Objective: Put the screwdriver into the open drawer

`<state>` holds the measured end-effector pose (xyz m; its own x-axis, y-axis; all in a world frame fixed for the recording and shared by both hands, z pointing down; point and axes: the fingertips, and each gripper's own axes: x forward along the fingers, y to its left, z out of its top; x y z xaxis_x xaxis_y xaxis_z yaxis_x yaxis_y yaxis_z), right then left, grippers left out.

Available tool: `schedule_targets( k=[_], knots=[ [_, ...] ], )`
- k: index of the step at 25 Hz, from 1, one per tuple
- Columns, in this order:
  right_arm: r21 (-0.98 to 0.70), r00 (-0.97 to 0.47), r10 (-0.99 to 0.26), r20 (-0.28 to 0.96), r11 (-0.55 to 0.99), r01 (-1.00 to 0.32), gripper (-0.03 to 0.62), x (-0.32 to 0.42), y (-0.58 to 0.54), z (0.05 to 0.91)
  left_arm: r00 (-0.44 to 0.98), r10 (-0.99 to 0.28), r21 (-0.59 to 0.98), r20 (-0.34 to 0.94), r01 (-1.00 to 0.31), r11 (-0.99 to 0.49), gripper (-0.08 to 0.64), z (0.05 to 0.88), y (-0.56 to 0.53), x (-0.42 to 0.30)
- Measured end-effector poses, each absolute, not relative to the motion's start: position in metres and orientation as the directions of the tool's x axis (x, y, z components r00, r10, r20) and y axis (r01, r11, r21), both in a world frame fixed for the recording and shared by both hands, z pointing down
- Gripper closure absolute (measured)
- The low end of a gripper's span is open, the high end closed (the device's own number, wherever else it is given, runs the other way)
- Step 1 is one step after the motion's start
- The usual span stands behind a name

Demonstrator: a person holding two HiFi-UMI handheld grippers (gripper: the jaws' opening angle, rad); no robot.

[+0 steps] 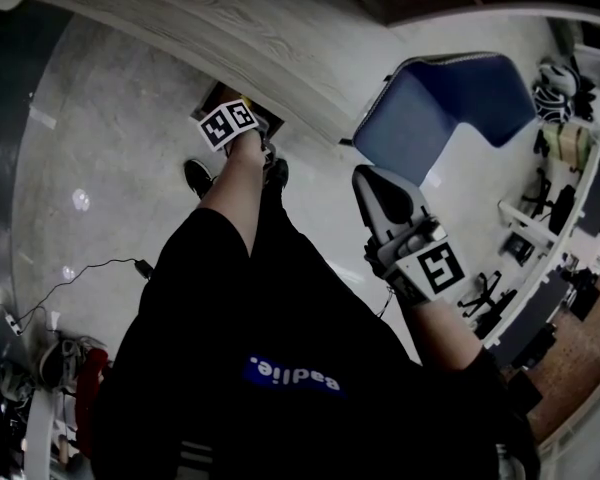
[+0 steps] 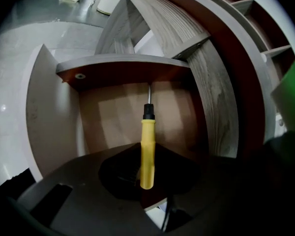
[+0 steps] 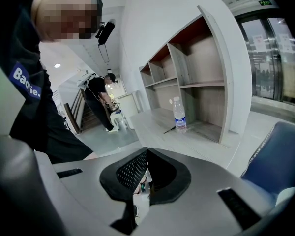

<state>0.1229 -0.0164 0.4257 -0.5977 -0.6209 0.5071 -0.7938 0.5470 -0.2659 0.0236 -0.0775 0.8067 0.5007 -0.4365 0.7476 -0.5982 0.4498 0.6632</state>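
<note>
The left gripper (image 2: 147, 156) is pinching the butt end of the screwdriver (image 2: 147, 139), its dark pads pressing on either side of the yellow handle. The handle is standing straight out from the jaws, with a black collar and a thin metal shaft beyond it. The screwdriver is hanging over the brown floor of the open drawer (image 2: 108, 114), about midway between its side walls. The shaft is reaching toward the far wall with the round fitting near its left corner. Whether the tip is touching that wall cannot be told.

The right gripper (image 3: 144, 154) is idling well apart from the drawer. Its fingers are pressing together at the tips and gripping nothing. In the head view it is pointing toward the blue chair (image 1: 450, 108), and its marker cube (image 1: 440, 266) is showing a black-and-white square pattern.

The person is wearing a black shirt (image 1: 280, 308) carrying a blue patch with white lettering (image 3: 23, 80) that is reading "Badlie." In the right gripper view a clear water bottle (image 3: 179, 114) is standing upright near the back edge of the pale wooden desktop (image 3: 157, 122), just in front of the open shelves (image 3: 196, 82). Its label is too small to read. Another person (image 3: 101, 95) is standing far back in the room.
</note>
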Motion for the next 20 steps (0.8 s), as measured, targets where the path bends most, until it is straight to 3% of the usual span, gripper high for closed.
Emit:
schedule_targets(
  k=[20],
  knots=[
    [-0.244,-0.571,-0.629,0.528,0.531,-0.811,0.563,0.126,-0.016,0.427,0.564,-0.426,0.707,0.707,-0.548,0.447,0.455,0.819,-0.088,0.030]
  ],
)
